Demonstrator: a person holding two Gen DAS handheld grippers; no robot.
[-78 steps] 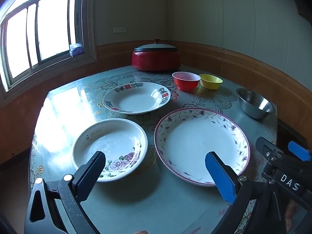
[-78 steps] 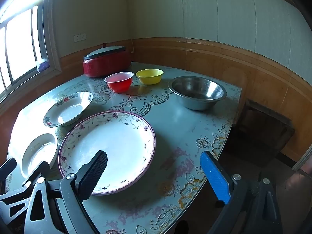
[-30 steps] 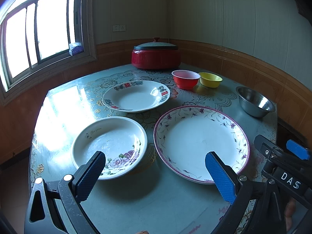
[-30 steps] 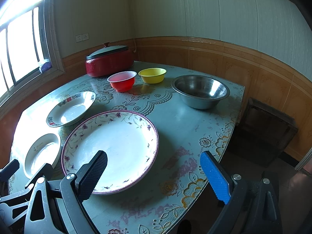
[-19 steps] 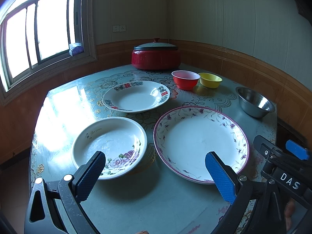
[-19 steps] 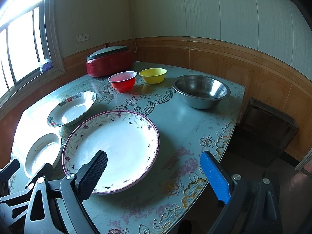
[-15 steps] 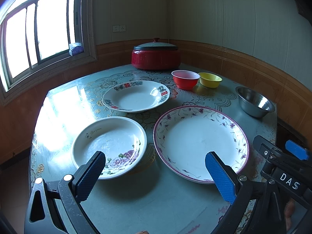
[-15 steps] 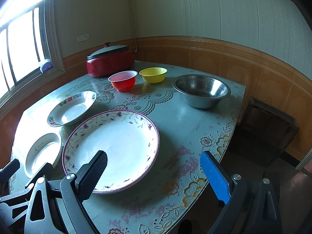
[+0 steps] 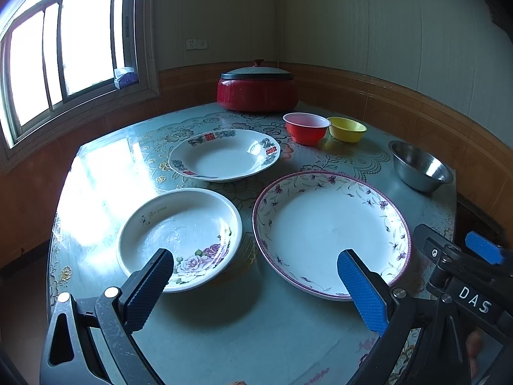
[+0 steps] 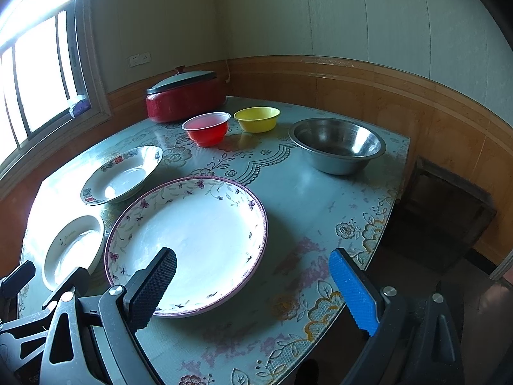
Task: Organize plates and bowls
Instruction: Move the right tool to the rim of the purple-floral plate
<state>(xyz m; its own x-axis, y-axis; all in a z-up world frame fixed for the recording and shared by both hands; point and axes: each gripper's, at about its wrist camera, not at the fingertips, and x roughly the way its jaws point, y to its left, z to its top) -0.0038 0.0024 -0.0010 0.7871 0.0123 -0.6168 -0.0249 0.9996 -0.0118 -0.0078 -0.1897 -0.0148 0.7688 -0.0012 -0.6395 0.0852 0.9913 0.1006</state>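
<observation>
We held the left hand-held gripper (image 9: 255,274) spread wide and empty above the near edge of the bench (image 9: 243,330), between the rose plate (image 9: 179,237) and the large purple-rimmed plate (image 9: 330,227). Our right hand-held gripper (image 10: 253,272) was likewise spread and empty, hovering over the near rim of that large plate. Beyond them lay the red-patterned plate (image 9: 224,155). Farther back stood a red bowl (image 9: 306,128) just beside a yellow bowl (image 9: 348,128), and a steel bowl (image 10: 336,144) sat apart near the right edge. A red lidded pot (image 9: 256,88) stood at the back.
</observation>
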